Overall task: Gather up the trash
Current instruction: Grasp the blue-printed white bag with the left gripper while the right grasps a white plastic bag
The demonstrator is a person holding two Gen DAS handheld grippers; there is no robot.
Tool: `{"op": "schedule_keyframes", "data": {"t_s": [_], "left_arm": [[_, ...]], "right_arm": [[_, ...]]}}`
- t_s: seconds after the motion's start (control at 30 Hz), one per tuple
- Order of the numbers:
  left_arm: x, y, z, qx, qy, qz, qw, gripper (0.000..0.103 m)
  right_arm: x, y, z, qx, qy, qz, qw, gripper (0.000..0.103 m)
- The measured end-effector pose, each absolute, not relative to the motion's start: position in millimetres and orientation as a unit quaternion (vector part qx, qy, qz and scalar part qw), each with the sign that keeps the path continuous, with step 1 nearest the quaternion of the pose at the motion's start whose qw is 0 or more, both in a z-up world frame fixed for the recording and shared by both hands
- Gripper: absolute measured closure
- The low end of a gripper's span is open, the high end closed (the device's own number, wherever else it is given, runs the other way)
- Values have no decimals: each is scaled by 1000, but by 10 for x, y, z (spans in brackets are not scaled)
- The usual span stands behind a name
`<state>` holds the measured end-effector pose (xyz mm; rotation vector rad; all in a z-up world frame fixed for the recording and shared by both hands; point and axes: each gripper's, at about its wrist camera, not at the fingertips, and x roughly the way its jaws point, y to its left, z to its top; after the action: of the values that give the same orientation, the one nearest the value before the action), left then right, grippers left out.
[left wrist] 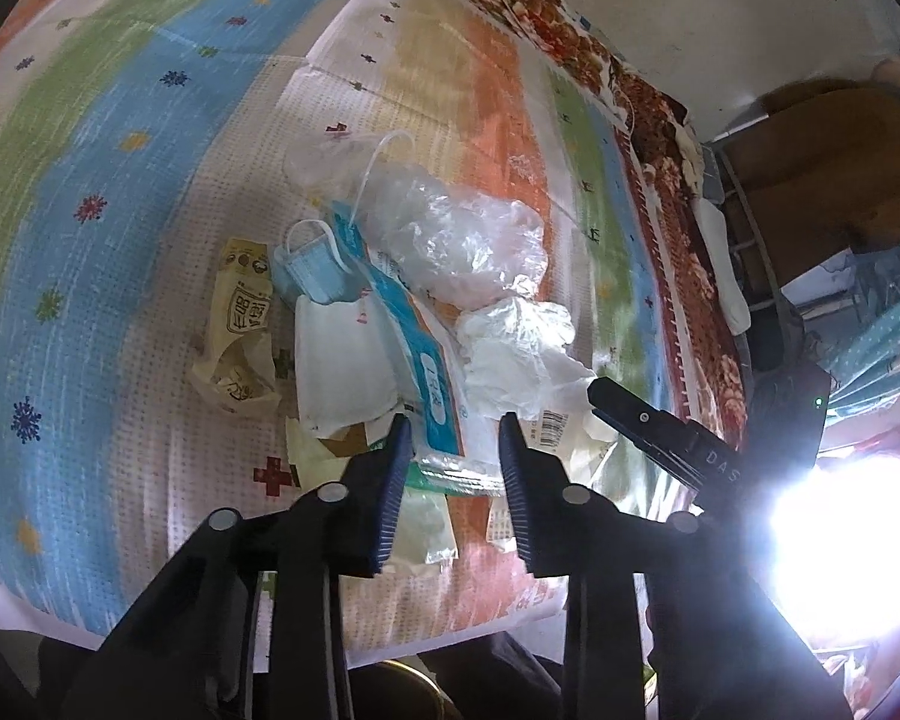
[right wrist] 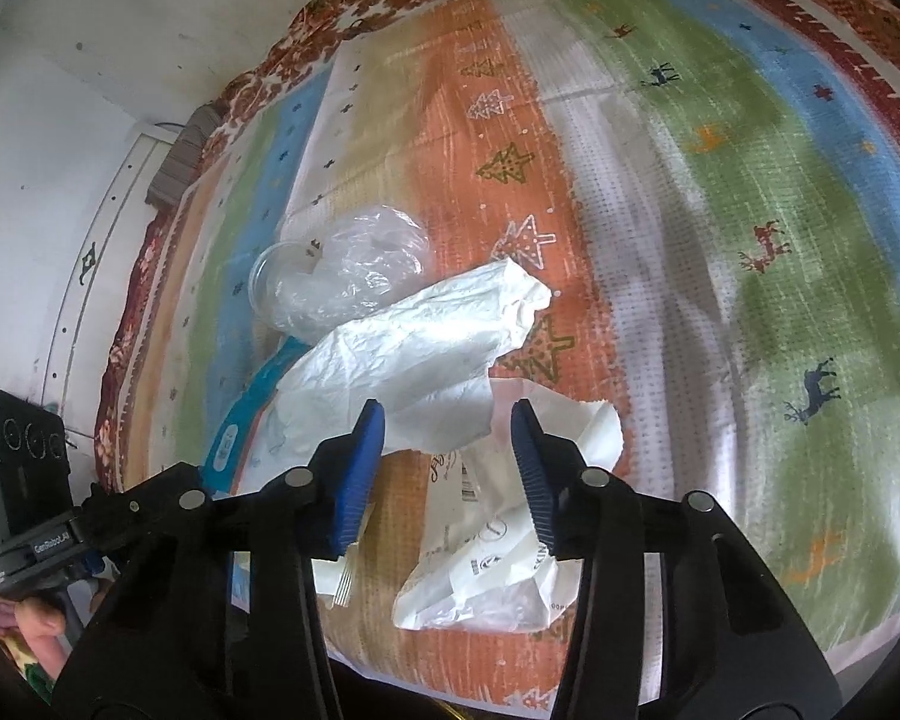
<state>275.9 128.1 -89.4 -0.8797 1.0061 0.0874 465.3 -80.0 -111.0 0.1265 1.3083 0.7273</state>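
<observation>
Low in the left wrist view, my left tongs (left wrist: pixel 453 426) stand spread over the near end of a blue-and-white wrapper (left wrist: pixel 417 354), pads not pressing it. Beyond lie a blue face mask (left wrist: pixel 315 267) and a clear plastic bag (left wrist: pixel 450 234), mid-frame on the striped mat (left wrist: pixel 120 138). Low in the right wrist view, my right tongs (right wrist: pixel 448 420) gape astride crumpled white paper (right wrist: pixel 414 354), not yet pinching. Trash sits heaped and overlapping, so I judge either pinch may catch only one slippery sheet, dragging or scattering the rest.
</observation>
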Motion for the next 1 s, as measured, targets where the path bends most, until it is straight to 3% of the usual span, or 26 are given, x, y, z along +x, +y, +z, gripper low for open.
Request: {"op": "schedule_keyframes", "data": {"t_s": [0.1, 0.17, 0.23, 0.3, 1.0], "left_arm": [[2788, 1295, -909, -412, 466, 42, 782, 88], [2805, 1279, -903, -407, 469, 43, 783, 101], [2812, 1262, -875, -405, 468, 42, 785, 103], [2820, 1254, -835, -404, 463, 38, 788, 103], [2447, 1388, -206, -413, 409, 1, 814, 103]], "right_arm": [[4669, -769, -1143, 56, 598, 330, 728, 77], [4673, -756, -1136, 56, 594, 333, 730, 85], [4669, -739, -1104, 54, 589, 336, 733, 98], [4652, -726, -1052, 55, 582, 345, 734, 101], [4313, -863, -222, 21, 493, 382, 781, 103]]}}
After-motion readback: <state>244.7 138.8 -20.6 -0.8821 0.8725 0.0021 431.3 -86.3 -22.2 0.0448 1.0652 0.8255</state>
